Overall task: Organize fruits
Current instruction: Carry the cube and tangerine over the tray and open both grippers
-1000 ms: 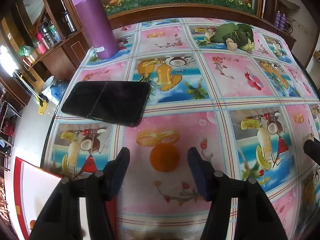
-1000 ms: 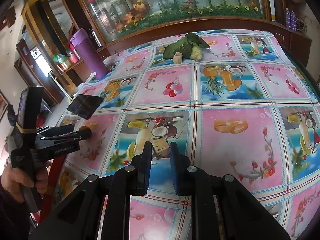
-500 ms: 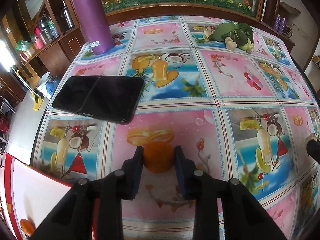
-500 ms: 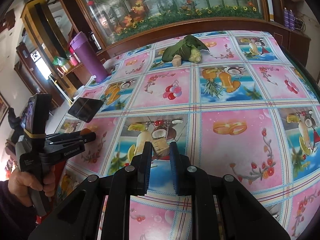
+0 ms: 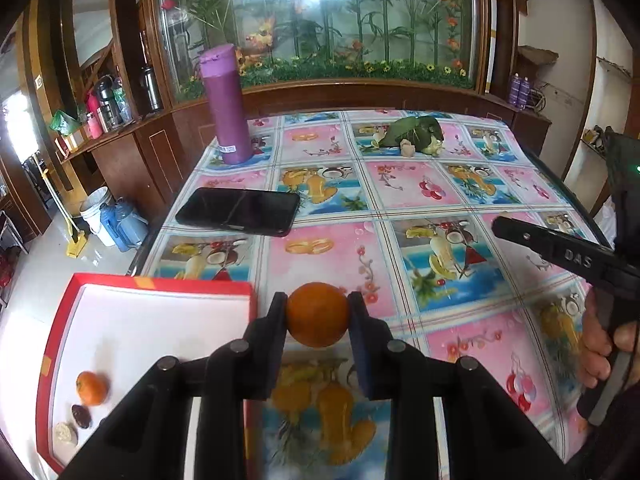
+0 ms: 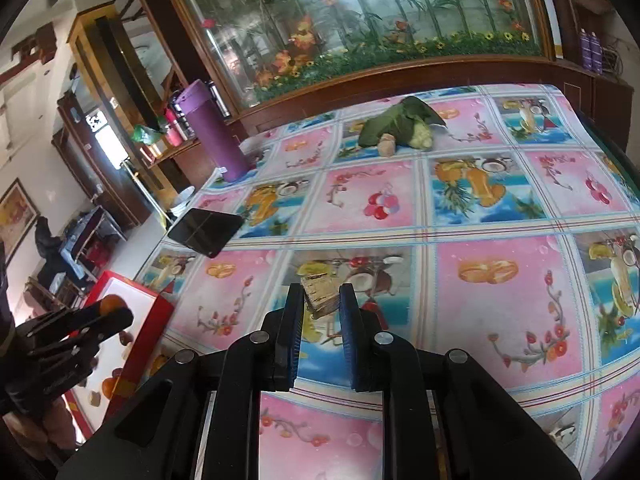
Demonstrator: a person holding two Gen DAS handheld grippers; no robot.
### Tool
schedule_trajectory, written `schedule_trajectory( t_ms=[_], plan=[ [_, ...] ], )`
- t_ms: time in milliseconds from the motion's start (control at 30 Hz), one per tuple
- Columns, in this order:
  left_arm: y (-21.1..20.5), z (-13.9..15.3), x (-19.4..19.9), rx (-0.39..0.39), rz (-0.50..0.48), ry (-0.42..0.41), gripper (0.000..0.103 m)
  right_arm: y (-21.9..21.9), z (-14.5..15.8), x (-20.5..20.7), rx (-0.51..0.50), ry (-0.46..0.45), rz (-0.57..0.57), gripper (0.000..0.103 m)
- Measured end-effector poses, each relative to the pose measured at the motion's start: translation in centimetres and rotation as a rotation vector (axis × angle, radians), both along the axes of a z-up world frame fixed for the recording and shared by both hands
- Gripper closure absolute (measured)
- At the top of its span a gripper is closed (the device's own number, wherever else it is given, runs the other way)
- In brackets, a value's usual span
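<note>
Left wrist view: the left gripper (image 5: 317,312) has its two fingers clamped on either side of an orange (image 5: 316,314) at lower centre of the frame, the fruit raised clear of the fruit-patterned tablecloth (image 5: 440,200) and pinched across its widest part, a hold that looks meant to keep a round thing from rolling out. At lower left lies the red-rimmed tray (image 5: 168,282), its white floor carrying a small tangerine (image 5: 92,388), a dark fruit (image 5: 81,416) and a pale lump (image 5: 66,433) bunched in the near corner; the orange hangs just right of the tray's rim, so the carry appears to be heading there. A black phone (image 5: 239,211) lies flat at middle left, a purple flask (image 5: 227,106) stands upright above it, and a heap of green leaves (image 5: 414,131) sits at upper centre. The right gripper (image 5: 500,227) juts in from the right edge. Right wrist view: the right gripper's fingers stand close together around a small brownish block (image 6: 322,295) at centre frame; they seem to be gripping it, though contact on the right side is hard to confirm, and what the block is cannot be told. It hangs over the cloth, apparently waiting its turn. At lower left the left gripper (image 6: 116,312) shows the orange (image 6: 112,303) above the red tray (image 6: 156,304).
</note>
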State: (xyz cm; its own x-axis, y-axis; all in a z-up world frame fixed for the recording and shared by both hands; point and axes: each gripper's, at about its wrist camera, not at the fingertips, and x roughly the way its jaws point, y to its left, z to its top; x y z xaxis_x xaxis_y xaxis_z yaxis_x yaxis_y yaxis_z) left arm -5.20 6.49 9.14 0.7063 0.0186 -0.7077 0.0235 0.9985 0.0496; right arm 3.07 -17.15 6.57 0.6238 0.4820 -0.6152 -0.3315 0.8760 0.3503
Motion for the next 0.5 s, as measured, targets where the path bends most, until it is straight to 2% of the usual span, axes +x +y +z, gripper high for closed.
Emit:
schedule_trajectory(
  t_ms=[167,300,433,500],
  plan=[
    [5.7,1.2,-5.7,0.006,0.094,-0.048,0.071,6.8,0.9,-2.3,0.049,-0.021,0.145,0.086],
    [11.5,1.9,-9.7,0.084,0.223,-0.074,0.071,14.2,1.4,-4.6,0.104,-0.002,0.304,0.086],
    [17.5,1.5,-11.8,0.111,0.343,-0.045,0.071,21.8,1.2,-7.3,0.1,0.026,0.445,0.086],
    [20.2,1.1,-11.6,0.106,0.37,-0.013,0.071,24.5,0.7,-7.8,0.102,0.062,0.476,0.086]
  ],
)
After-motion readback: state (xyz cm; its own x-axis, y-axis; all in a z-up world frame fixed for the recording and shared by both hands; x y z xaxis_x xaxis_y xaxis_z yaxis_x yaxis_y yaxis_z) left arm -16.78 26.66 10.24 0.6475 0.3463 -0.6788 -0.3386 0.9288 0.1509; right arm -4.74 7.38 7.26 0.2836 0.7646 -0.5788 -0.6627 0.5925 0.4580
